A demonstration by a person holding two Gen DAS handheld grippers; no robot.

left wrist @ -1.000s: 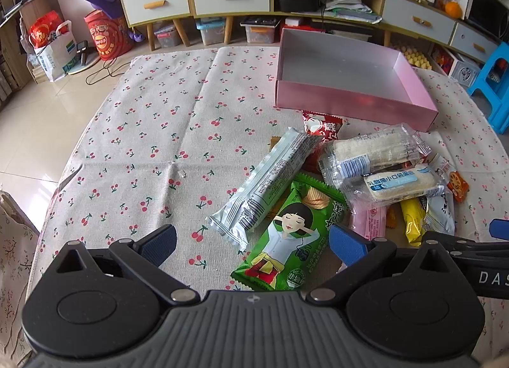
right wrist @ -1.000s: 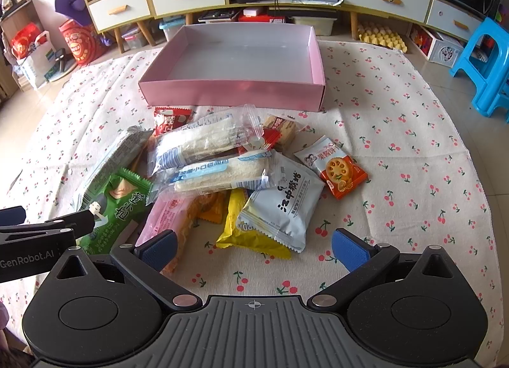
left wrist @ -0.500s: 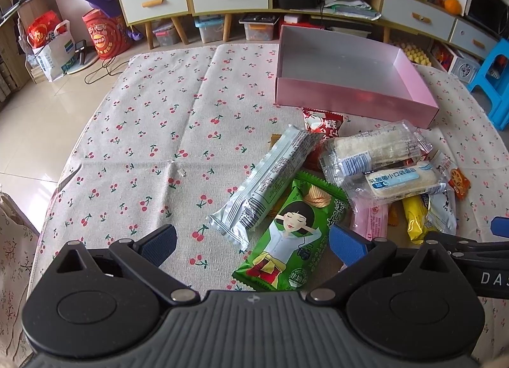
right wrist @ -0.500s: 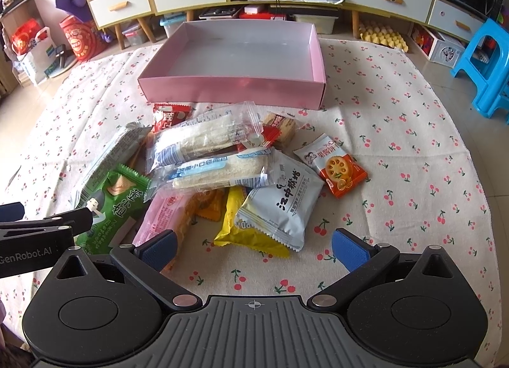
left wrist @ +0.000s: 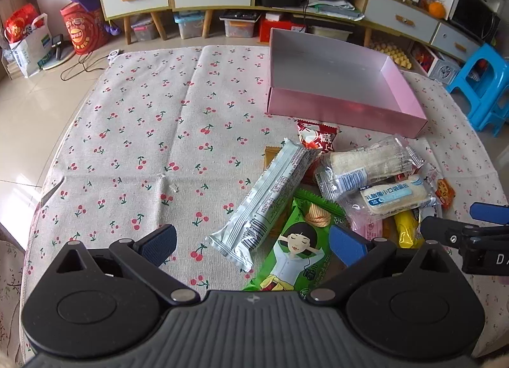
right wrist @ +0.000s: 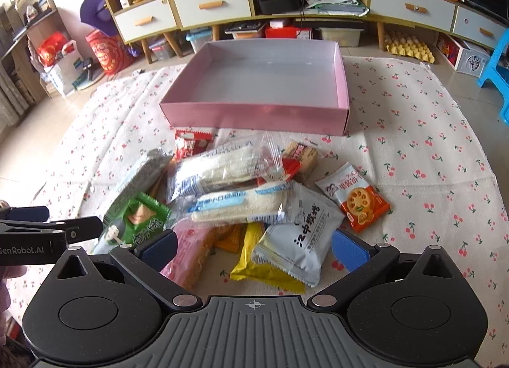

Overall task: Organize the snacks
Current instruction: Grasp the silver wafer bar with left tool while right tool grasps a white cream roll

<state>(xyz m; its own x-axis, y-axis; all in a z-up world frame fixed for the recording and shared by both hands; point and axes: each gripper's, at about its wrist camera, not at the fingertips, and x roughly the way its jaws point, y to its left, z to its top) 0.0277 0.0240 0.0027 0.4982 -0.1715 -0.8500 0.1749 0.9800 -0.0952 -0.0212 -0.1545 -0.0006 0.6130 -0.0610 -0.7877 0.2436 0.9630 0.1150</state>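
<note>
Many wrapped snacks lie in a heap on a cherry-print tablecloth (left wrist: 143, 132) spread over a low surface, near its front edge. Behind the heap stands a shallow pink cardboard box (right wrist: 254, 115), holding nothing, toward the far edge. Behind it the room shows a long wooden cabinet with white drawers (right wrist: 210, 7) and a blue plastic stool (left wrist: 486, 81).

Compared with a second ago, the snacks and the box have not moved; both cameras have come a little nearer to the heap.

The left gripper (left wrist: 251, 242) has its jaws wide apart over a long silver packet (left wrist: 267, 199) and a green packet with a cartoon girl (left wrist: 299, 250), holding nothing. The right gripper (right wrist: 253, 247) is also wide and holds nothing, above a grey-white packet with black characters (right wrist: 296, 237).

Only the right view shows clearly an orange-and-white packet with a lotus-root picture (right wrist: 353, 196); the left view shows just its edge.
</note>
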